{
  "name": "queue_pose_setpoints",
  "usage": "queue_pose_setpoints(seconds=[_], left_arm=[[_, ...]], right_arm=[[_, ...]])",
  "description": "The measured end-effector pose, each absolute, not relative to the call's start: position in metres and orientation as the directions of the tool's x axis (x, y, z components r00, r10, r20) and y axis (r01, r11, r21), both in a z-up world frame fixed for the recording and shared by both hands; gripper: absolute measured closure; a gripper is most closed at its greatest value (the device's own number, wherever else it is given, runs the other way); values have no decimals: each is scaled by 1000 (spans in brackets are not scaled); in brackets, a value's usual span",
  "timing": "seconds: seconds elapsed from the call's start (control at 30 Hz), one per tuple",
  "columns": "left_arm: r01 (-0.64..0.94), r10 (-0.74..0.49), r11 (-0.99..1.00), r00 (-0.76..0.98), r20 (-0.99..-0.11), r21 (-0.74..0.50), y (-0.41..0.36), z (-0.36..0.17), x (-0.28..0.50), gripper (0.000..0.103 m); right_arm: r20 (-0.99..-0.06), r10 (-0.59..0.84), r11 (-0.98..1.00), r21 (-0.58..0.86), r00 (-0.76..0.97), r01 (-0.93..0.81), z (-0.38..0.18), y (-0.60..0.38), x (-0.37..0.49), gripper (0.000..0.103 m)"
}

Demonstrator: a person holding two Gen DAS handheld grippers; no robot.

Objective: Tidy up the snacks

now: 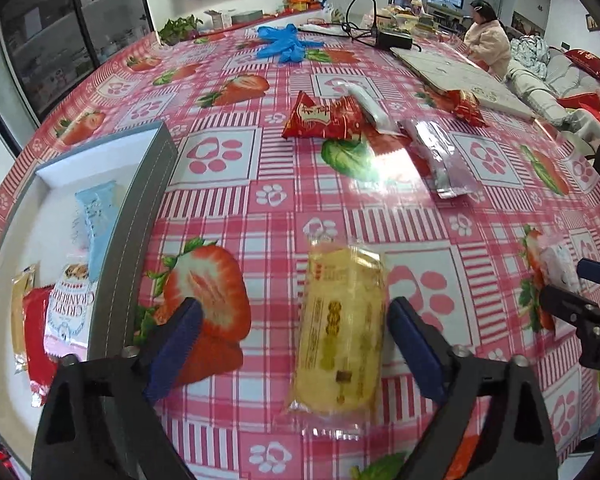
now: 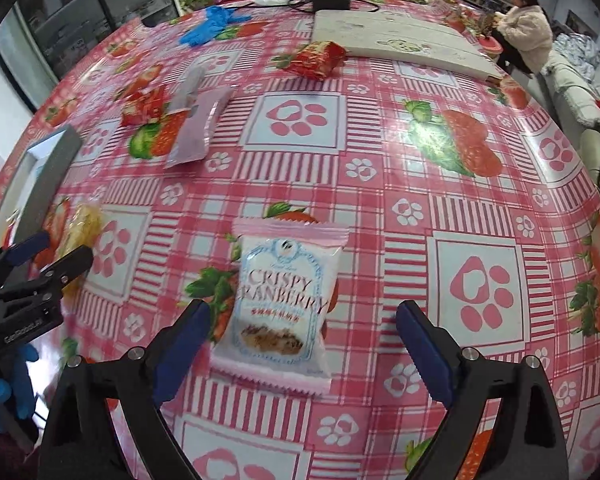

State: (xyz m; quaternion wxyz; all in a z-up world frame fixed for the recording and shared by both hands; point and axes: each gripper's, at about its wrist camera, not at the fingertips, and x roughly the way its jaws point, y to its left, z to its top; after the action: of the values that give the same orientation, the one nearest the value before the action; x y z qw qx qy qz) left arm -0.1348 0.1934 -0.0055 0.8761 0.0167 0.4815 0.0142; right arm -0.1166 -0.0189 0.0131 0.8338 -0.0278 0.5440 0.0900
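My left gripper (image 1: pixel 294 344) is open, its blue pads either side of a yellow snack pack (image 1: pixel 340 332) lying on the table; the pack is nearer the right pad. A grey box (image 1: pixel 140 216) at the left holds several snacks, among them a light blue pack (image 1: pixel 98 216) and a Crispy Cranberry pack (image 1: pixel 70 308). My right gripper (image 2: pixel 300 348) is open around a white and pink Crispy Cranberry pack (image 2: pixel 280 300) on the table. The left gripper (image 2: pixel 48 256) and the yellow pack (image 2: pixel 82 224) also show at the left of the right wrist view.
Further back lie a red snack pack (image 1: pixel 324 118), a silver-purple pack (image 1: pixel 440 156), another red pack (image 1: pixel 466 106), blue gloves (image 1: pixel 284 42), a white board (image 2: pixel 396 38) and a black adapter with cables (image 1: pixel 394 38). A person (image 2: pixel 524 24) sits beyond the table.
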Motion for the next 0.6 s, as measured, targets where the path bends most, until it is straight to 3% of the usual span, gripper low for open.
queue_pose_setpoints(seconds=[0.1, 0.33, 0.6], left_arm=[[-3, 23, 1000, 580, -814, 27, 195, -9, -134, 0], [12, -9, 1000, 584, -812, -3, 197, -10, -133, 0], [11, -9, 1000, 584, -812, -3, 196, -10, -133, 0]], right_arm=[[-903, 80, 987, 13, 422, -160, 8, -18, -111, 0], [-826, 73, 989, -11, 560, -145, 3, -18, -127, 0], [-820, 75, 990, -9, 567, -143, 4, -18, -128, 0]])
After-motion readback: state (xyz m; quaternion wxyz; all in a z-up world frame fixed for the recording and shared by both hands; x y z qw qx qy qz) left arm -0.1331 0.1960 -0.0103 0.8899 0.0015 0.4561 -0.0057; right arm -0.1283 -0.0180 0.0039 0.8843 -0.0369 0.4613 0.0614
